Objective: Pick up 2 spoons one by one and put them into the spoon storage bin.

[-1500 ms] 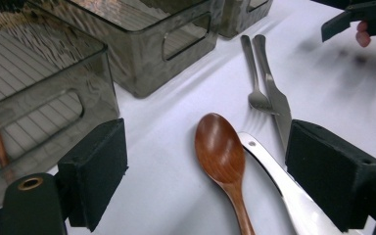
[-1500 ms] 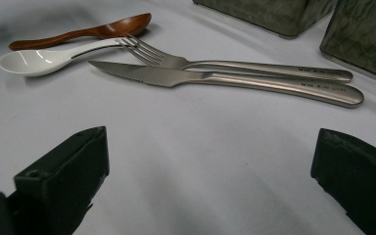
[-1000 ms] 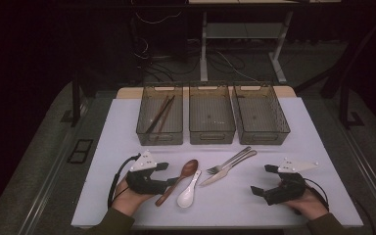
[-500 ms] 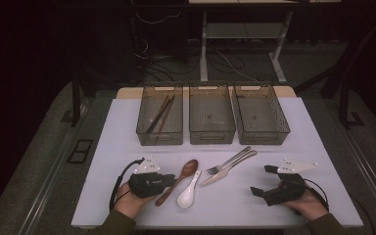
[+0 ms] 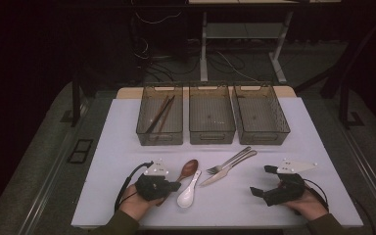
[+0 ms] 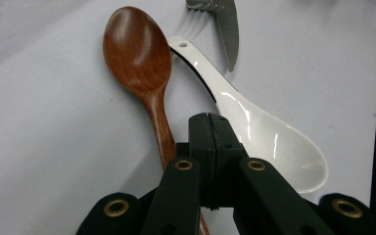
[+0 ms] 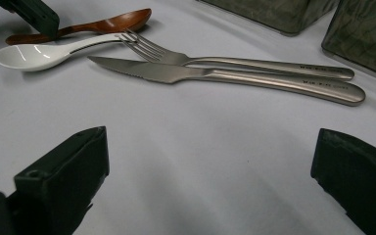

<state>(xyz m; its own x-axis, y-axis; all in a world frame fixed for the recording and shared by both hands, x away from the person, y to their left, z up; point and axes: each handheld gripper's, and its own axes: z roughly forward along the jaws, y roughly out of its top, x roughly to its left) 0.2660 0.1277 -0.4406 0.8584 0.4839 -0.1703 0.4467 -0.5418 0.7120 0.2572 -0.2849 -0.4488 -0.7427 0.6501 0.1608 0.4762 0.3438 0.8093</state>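
A brown wooden spoon [image 5: 190, 167] [image 6: 137, 49] lies on the white table beside a white ceramic spoon [image 5: 188, 193] [image 6: 269, 137]. My left gripper [image 5: 176, 185] [image 6: 209, 117] rests over the wooden spoon's handle. Its jaws have just been closing and now meet along their seam; the handle runs beneath them, and I see nothing between the pads. A steel fork [image 5: 235, 159] [image 7: 254, 62] and knife [image 5: 225, 174] [image 7: 176, 72] lie side by side in the middle. My right gripper [image 5: 261, 180] [image 7: 210, 139] stands open on the table at the right, nothing between its jaws.
Three clear bins stand in a row at the back: the left bin [image 5: 159, 139] holds chopsticks [image 5: 159, 115], the middle bin [image 5: 211, 138] and right bin [image 5: 262, 138] look bare. The table's front edge runs just below both hands.
The left gripper's jaws went from open to shut over the wooden spoon's handle. The right gripper stayed where it was.
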